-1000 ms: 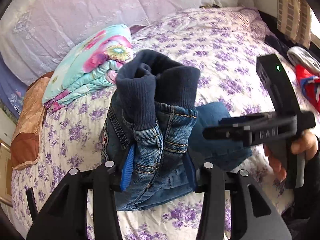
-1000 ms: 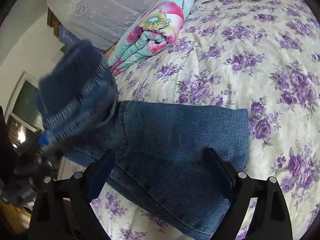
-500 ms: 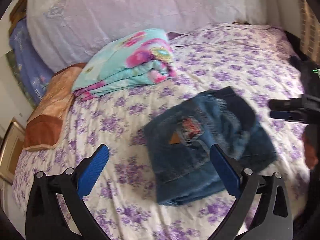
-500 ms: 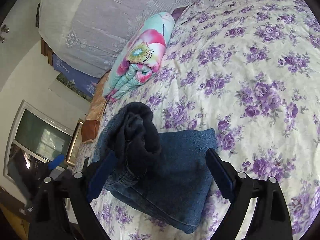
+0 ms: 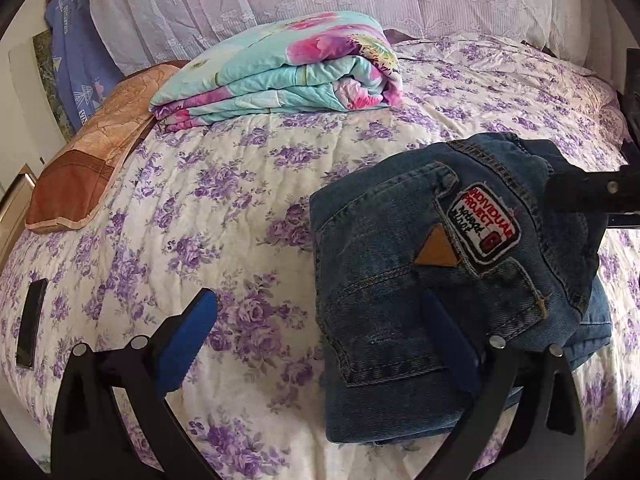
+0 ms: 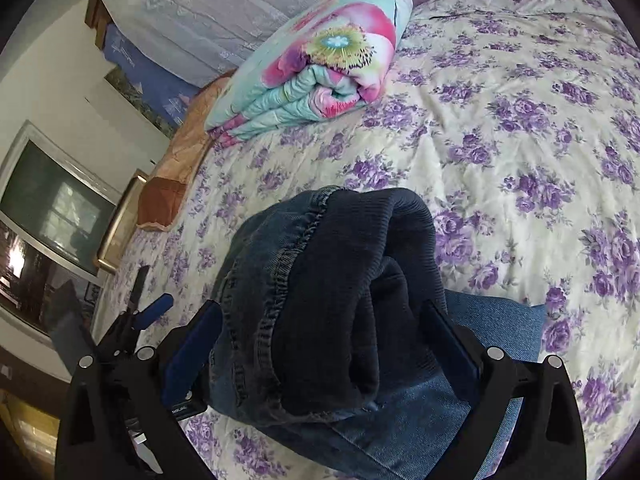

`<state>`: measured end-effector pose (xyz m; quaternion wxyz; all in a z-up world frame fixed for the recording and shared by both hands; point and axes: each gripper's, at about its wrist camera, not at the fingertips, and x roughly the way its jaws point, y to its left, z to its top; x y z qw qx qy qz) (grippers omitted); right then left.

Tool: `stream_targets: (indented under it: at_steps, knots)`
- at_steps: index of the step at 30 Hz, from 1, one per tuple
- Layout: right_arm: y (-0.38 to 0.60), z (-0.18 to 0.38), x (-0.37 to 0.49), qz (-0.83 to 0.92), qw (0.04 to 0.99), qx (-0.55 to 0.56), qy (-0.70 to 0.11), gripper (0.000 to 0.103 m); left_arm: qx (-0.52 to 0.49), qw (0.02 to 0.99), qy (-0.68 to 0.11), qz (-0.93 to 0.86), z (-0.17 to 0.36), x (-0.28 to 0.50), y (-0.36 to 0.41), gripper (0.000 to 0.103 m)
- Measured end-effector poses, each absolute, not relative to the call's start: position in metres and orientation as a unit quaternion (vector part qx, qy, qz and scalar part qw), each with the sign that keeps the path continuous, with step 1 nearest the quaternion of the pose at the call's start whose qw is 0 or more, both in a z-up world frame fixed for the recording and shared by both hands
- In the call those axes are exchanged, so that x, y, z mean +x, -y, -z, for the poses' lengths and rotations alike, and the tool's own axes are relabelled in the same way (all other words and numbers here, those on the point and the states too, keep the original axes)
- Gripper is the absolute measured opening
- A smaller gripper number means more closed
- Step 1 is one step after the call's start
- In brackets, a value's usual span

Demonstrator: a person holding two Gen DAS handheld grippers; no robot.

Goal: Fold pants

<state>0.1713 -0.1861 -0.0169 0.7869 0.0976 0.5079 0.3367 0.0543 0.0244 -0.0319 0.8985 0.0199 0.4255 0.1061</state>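
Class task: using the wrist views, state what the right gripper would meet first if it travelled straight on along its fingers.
Probably the folded jeans: their dark ribbed waistband bulges between the open fingers of the right gripper. Beyond lies the floral bedspread. Depth is uncertain.

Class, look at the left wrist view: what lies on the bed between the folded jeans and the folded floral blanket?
In the left wrist view, only bare purple-flowered bedspread lies between the folded jeans and the floral blanket; nothing else sits there.
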Motion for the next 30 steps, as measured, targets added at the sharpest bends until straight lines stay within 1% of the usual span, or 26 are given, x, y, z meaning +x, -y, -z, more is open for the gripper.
stream_targets:
  at_steps: [1, 2, 3, 8, 12, 15, 19, 21, 24, 27, 28, 29, 30]
  knots:
    - [0.179, 0.011, 0.166, -0.341, 0.798, 0.072, -0.492, 0.078, 0.019, 0.899, -0.426, -0.105, 0.032, 0.054, -0.025, 0.099]
    - [0.174, 0.006, 0.162, -0.333, 0.811, 0.043, -0.478, 0.060, 0.018, 0.898, -0.426, -0.106, 0.033, 0.054, -0.026, 0.099]
    - [0.172, 0.004, 0.159, -0.329, 0.817, 0.031, -0.472, 0.048, 0.018, 0.898, -0.426, -0.108, 0.033, 0.055, -0.027, 0.099]
    - [0.175, -0.010, 0.146, -0.324, 0.832, 0.015, -0.450, 0.033, -0.015, 0.895, -0.435, -0.097, 0.032, 0.057, -0.033, 0.099]
    - [0.176, -0.041, 0.121, -0.350, 0.847, 0.015, -0.401, 0.029, -0.037, 0.897, -0.433, -0.083, 0.023, 0.051, -0.037, 0.099]
    - [0.174, -0.065, 0.101, -0.377, 0.847, 0.018, -0.373, 0.029, -0.049, 0.908, -0.410, -0.075, 0.007, 0.037, -0.041, 0.099]
    - [0.192, -0.096, 0.084, -0.411, 0.843, 0.052, -0.343, 0.026, -0.086, 0.918, -0.380, -0.078, -0.014, 0.019, -0.053, 0.099]
    - [0.211, -0.099, 0.082, -0.410, 0.842, 0.075, -0.343, 0.025, -0.091, 0.921, -0.371, -0.083, -0.022, 0.016, -0.056, 0.099]
    - [0.241, -0.072, 0.086, -0.375, 0.844, 0.094, -0.372, 0.025, -0.084, 0.921, -0.373, -0.074, -0.021, 0.021, -0.050, 0.099]
    - [0.268, -0.007, 0.111, -0.298, 0.834, 0.113, -0.451, 0.026, -0.085, 0.912, -0.397, -0.058, -0.004, 0.034, -0.041, 0.099]
    - [0.271, 0.021, 0.121, -0.263, 0.830, 0.106, -0.480, 0.029, -0.085, 0.909, -0.406, -0.049, 0.002, 0.039, -0.036, 0.099]
    - [0.270, 0.045, 0.127, -0.244, 0.824, 0.095, -0.502, 0.041, -0.080, 0.905, -0.417, -0.043, 0.009, 0.044, -0.030, 0.099]
    - [0.266, 0.055, 0.127, -0.242, 0.829, 0.088, -0.497, 0.043, -0.070, 0.901, -0.427, -0.039, 0.017, 0.050, -0.023, 0.099]
